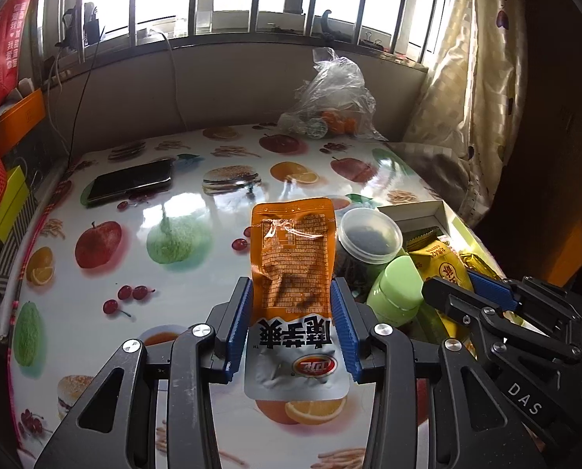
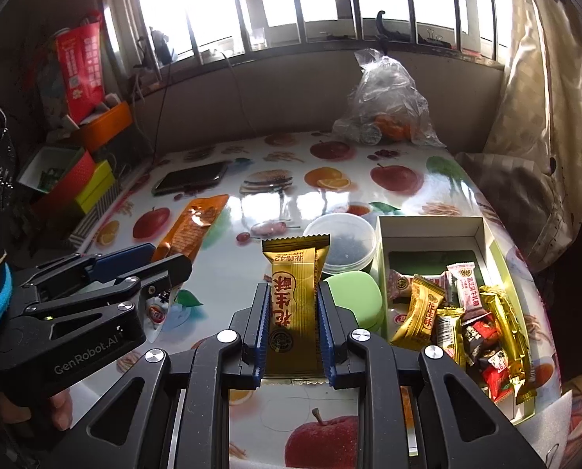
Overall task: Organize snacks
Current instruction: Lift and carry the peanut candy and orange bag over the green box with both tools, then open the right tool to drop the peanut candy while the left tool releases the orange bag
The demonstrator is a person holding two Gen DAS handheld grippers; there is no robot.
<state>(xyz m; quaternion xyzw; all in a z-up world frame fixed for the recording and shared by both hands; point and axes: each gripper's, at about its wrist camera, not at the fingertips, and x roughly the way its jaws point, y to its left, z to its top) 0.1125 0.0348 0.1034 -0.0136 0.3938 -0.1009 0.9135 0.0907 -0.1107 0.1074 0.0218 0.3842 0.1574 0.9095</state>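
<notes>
While left tool (image 1: 291,297) clamps orange pouch (image 1: 293,250), airborne

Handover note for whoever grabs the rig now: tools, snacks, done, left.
Left tool: shut on the orange and silver pouch, held above the table.
Right tool: shut on the gold snack bar, also off the table.
White box at the right edge of the table already holds a pile of wrapped snacks.
Clear-lidded tub and green jar stand just left of the box.
Done: both packets picked up. Left: probably drop both into the box, then see to the tub and jar.
</notes>
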